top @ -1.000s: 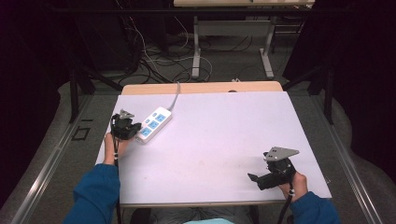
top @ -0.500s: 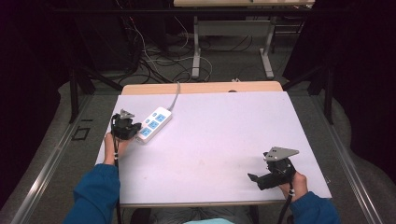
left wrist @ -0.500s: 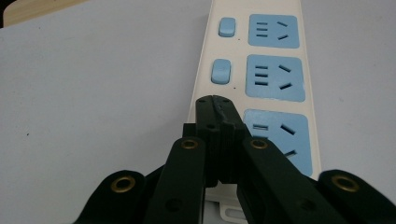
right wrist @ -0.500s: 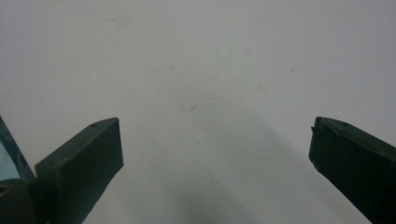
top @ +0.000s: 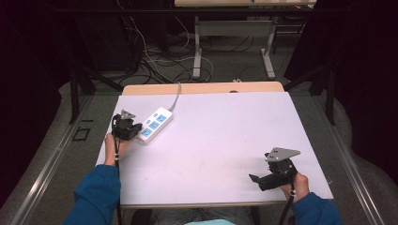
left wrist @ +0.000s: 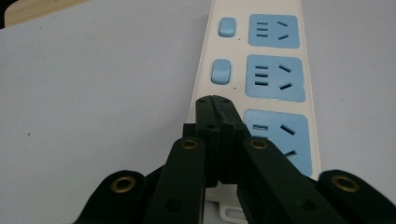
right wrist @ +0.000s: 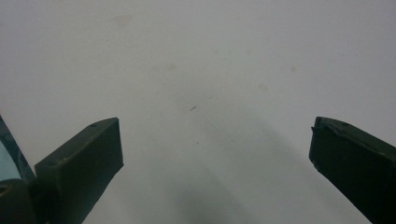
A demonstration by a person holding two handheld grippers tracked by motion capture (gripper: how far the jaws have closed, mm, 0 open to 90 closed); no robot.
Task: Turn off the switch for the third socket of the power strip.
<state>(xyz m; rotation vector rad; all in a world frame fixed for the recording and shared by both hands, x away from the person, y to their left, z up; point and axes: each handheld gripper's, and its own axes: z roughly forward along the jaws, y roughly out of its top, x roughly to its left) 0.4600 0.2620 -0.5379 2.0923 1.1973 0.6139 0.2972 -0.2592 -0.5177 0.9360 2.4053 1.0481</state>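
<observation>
Power strip (left wrist: 261, 84), touching closed left tongs (left wrist: 213, 100) tips

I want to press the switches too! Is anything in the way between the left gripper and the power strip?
No, nothing visible. The left gripper, its jaws shut, already has its tip over the near end of the power strip, beside the nearest blue socket. The table around it is bare.

place: lab | evidence: black curtains (top: 356, 70), floor cables (top: 155, 56) (tangled), bare table (top: 225, 136)

sleeves (top: 96, 197): blue | grippers: blk, brass screws | right gripper (top: 263, 180): grey tri plate
</observation>
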